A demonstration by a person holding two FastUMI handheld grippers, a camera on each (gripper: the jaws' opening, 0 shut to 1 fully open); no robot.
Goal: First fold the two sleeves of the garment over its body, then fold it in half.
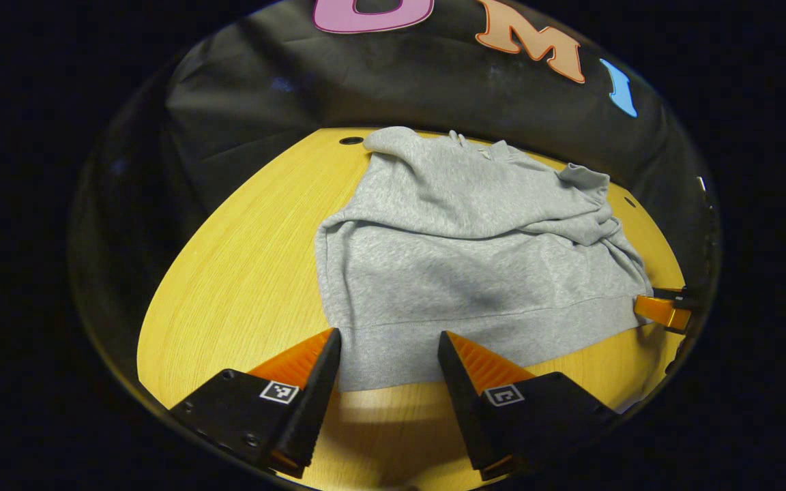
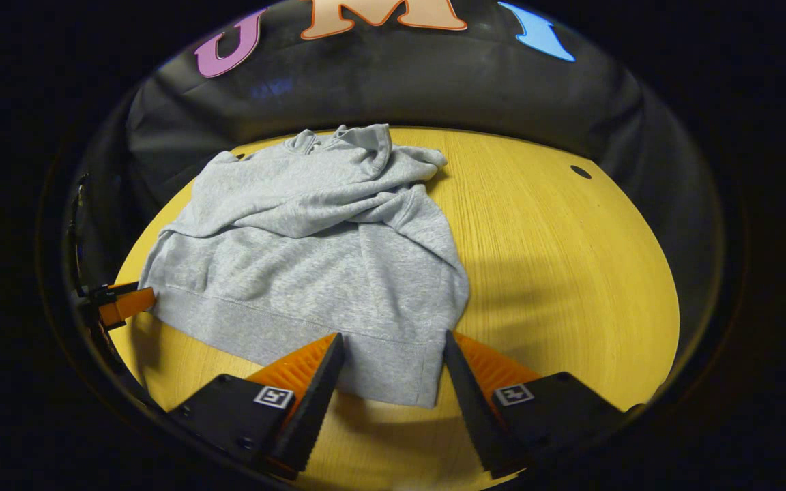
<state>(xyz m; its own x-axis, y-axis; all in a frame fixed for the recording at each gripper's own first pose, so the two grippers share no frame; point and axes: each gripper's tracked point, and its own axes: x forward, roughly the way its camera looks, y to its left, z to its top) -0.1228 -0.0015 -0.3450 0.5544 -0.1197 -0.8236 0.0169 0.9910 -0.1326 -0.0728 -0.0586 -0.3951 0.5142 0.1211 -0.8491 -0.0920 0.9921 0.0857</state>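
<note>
Grey hoodie [image 1: 475, 273] is lying flat on the wooden table [image 1: 243, 273], both sleeves already lying folded across its chest, hem sitting nearest the table's front edge.

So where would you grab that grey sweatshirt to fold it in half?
Probably by the ribbed hem, one gripper at each bottom corner, coming in low from the near table edge. The sweatshirt lies flat with both sleeves already across its body, and the hem is a straight edge. The left gripper and right gripper are open there now.
</note>
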